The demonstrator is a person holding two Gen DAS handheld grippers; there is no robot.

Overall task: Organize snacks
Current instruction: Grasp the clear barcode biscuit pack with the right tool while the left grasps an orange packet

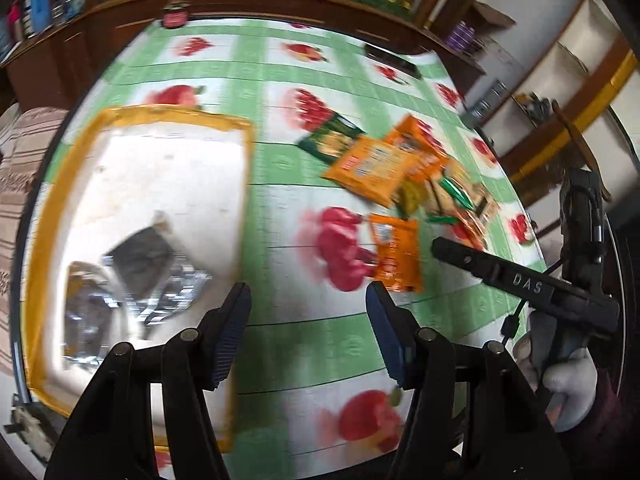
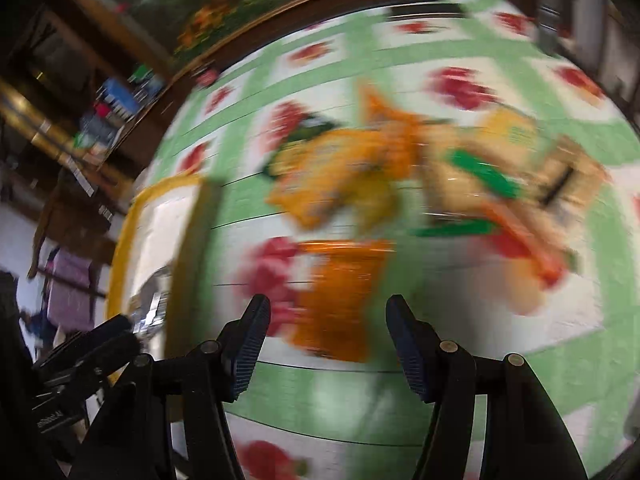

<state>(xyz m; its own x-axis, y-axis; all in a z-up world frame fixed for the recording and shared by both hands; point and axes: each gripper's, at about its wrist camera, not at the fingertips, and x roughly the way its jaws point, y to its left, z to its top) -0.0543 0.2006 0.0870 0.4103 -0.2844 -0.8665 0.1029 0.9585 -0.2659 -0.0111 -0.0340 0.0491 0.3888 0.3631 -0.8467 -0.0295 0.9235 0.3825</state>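
Note:
A white tray with a yellow rim [image 1: 240,184] lies at the left and holds dark and silvery snack packets [image 1: 140,276]. My left gripper [image 1: 308,300] is open and empty over the cloth beside the tray's right edge. A heap of orange, green and tan snack packets [image 1: 384,164] lies to the right, with one orange packet [image 1: 396,256] apart, nearer me. My right gripper [image 2: 328,320] is open and empty, just above that orange packet [image 2: 340,292]. The heap [image 2: 420,168] lies beyond it, blurred. The tray [image 2: 120,240] shows at the left.
The table [image 1: 300,344] wears a green-checked cloth with red fruit prints. A dark jar [image 1: 175,14] and a black flat object [image 1: 394,62] sit at the far edge. Wooden shelves and a cabinet stand behind. The right gripper's body [image 1: 520,280] shows at the right.

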